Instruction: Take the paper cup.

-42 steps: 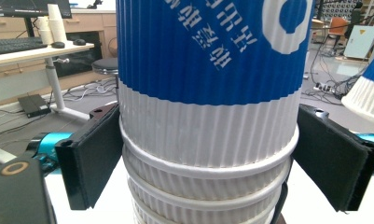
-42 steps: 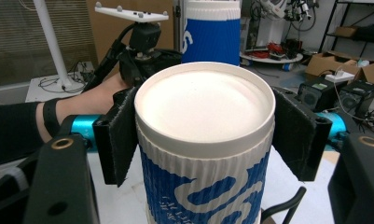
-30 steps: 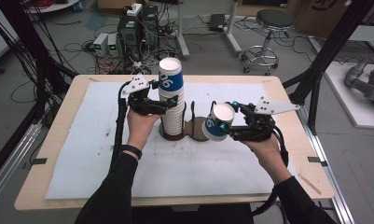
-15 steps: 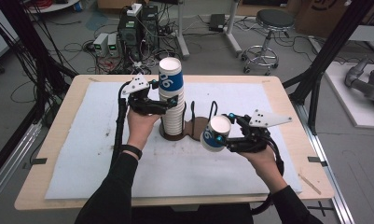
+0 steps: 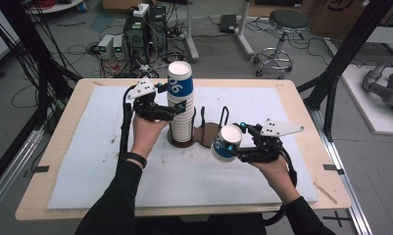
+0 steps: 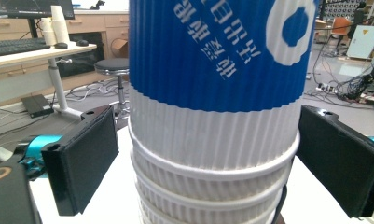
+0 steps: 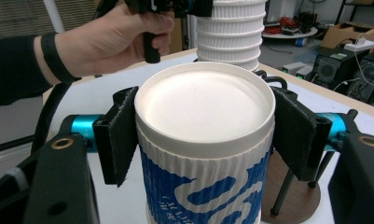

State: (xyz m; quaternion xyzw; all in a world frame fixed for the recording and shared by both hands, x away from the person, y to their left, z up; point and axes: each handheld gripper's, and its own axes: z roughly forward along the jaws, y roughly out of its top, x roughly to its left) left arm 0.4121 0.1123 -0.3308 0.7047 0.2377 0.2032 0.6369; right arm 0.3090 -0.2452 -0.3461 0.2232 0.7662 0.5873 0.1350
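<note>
A tall stack of cups (image 5: pixel 182 105) stands on a brown holder (image 5: pixel 199 136) mid-table (image 5: pixel 302 105), nearer the far edge. The left gripper (image 6: pixel 208 163) straddles it, jaws apart, not touching. The right gripper (image 7: pixel 205 135) clamps a single cup (image 5: pixel 225 143), tilted, toward the right edge.
</note>
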